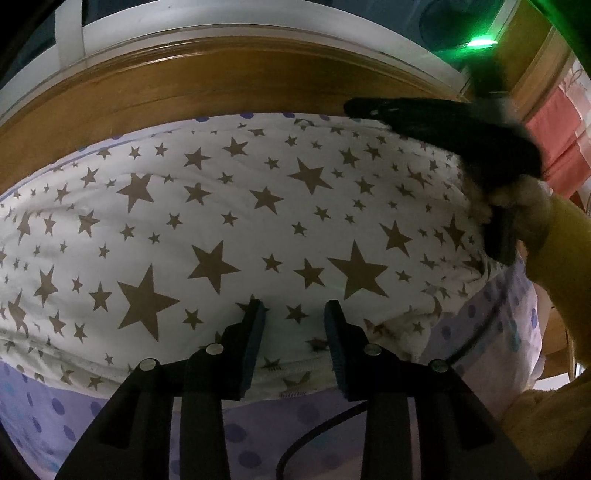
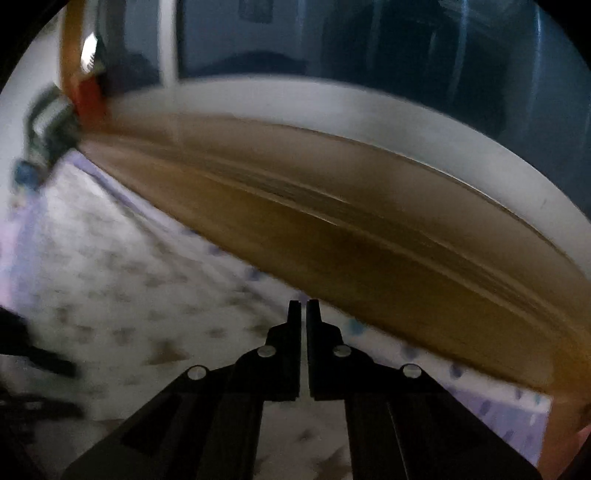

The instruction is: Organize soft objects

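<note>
Hovering low over the near edge of the star-print pillow (image 1: 236, 229), the left gripper (image 1: 294, 308) stands with its jaws apart, a moderate gap between them and nothing held, the tips just at the pillow's seam as if lined up to pinch the fabric or nudge it. The pillow lies across the bed on a lilac dotted sheet (image 1: 59, 410), its long side running along the wooden headboard (image 1: 207, 85) behind it, a sensible resting place for a soft thing being tidied. A dark cable (image 1: 314, 439) trails over the sheet below the left gripper and could snag on any pull toward the person. Farther out, at the pillow's right end, the right gripper (image 1: 436, 125) reaches in from a hand in a yellow sleeve (image 1: 565, 258); in its own blurred view the right gripper's jaws are nearly together with only a thin slit and nothing between them, pointed at the corner where pillow meets headboard. That blur suggests it is in motion. Beyond the headboard runs a white frame (image 1: 207, 29), so the pillow has little room to go farther back.
</note>
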`<action>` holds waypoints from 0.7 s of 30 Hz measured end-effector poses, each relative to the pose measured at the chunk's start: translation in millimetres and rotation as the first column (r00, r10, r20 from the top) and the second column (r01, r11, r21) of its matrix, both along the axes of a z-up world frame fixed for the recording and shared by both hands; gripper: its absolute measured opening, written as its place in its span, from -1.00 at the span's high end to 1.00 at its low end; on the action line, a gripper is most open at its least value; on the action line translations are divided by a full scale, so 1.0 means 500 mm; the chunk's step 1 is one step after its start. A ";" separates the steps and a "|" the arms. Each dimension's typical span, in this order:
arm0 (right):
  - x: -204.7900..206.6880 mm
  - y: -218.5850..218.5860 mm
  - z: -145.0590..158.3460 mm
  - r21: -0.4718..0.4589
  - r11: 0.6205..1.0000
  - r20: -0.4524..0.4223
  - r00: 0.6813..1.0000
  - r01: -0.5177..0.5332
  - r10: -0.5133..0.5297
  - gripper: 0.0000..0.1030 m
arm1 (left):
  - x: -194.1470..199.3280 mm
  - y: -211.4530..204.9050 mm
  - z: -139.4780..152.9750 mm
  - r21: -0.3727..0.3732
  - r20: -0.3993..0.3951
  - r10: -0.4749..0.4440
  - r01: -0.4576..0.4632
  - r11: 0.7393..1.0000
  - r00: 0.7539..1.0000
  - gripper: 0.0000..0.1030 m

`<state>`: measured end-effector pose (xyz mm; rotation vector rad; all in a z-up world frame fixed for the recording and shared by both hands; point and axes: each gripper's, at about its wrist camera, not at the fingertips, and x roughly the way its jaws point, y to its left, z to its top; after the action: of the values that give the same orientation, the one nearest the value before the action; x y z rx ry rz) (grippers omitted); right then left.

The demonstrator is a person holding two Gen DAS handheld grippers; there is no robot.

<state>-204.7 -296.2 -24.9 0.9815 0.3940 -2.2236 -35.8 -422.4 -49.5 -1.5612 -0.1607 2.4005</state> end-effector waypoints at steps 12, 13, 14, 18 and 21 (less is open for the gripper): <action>-0.031 0.007 -0.074 0.027 0.990 0.103 0.984 0.141 -0.143 0.95 | -0.002 -0.016 -0.002 0.065 0.006 -0.027 0.026 0.998 1.000 0.22; -0.040 0.012 -0.075 0.017 0.985 0.111 0.979 0.172 -0.173 0.95 | -0.003 -0.019 -0.002 0.077 0.010 -0.028 0.027 0.997 1.000 0.22; -0.044 0.018 -0.070 0.006 0.977 0.135 0.968 0.212 -0.211 0.95 | -0.003 -0.022 -0.002 0.087 0.014 -0.029 0.027 0.996 0.999 0.22; 0.023 0.045 -0.006 0.030 0.937 -0.021 0.938 0.347 -0.346 0.51 | -0.001 -0.033 0.006 0.119 0.027 -0.040 0.036 0.992 0.999 0.22; 0.112 0.079 0.034 0.019 0.930 -0.096 0.927 0.367 -0.363 -0.23 | -0.001 -0.034 0.024 0.132 -0.002 -0.048 0.048 0.990 0.999 0.22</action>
<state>-148.7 -256.8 -7.7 1.0438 0.3127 -2.6130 -36.5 -439.4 -37.5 -1.4907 -0.2741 2.3019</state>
